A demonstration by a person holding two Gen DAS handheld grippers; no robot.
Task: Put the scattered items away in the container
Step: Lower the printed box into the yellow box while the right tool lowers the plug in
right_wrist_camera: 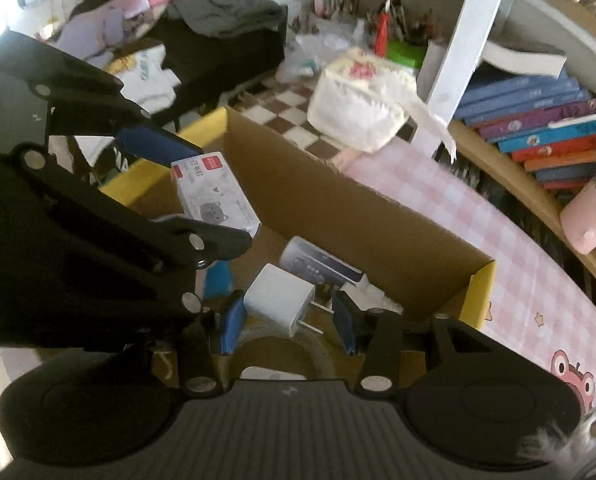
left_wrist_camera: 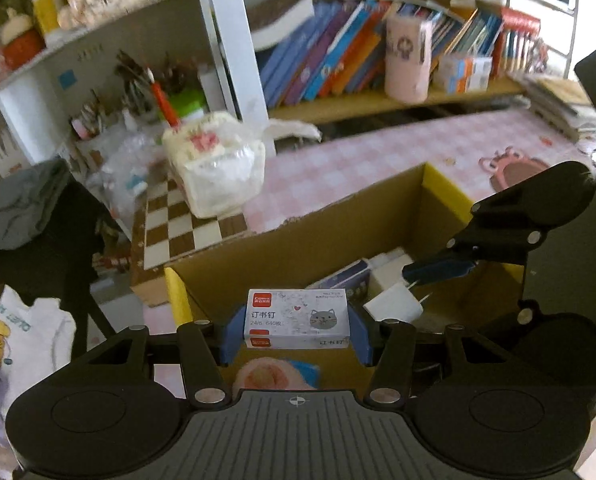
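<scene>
My left gripper (left_wrist_camera: 296, 330) is shut on a white staple box with a grey cat on it (left_wrist_camera: 296, 319) and holds it above the open cardboard box (left_wrist_camera: 298, 236). The staple box also shows in the right wrist view (right_wrist_camera: 213, 196). My right gripper (right_wrist_camera: 285, 322) hangs over the same box (right_wrist_camera: 338, 204) with a white plug charger (right_wrist_camera: 279, 304) between its blue fingers; the right finger looks a little apart from it. The charger also shows in the left wrist view (left_wrist_camera: 394, 302). Inside the box lie a dark blue-and-white packet (right_wrist_camera: 318, 264) and a pink plush item (left_wrist_camera: 265, 374).
The box stands on a pink checked table mat (left_wrist_camera: 378, 160). A white bagged bundle (left_wrist_camera: 217, 164) lies on a brown checkerboard (left_wrist_camera: 185, 232) behind the box. A shelf of books (left_wrist_camera: 338, 52) and a pink cup (left_wrist_camera: 408, 58) are at the back. A bed with clothes (right_wrist_camera: 217, 32) is at the left.
</scene>
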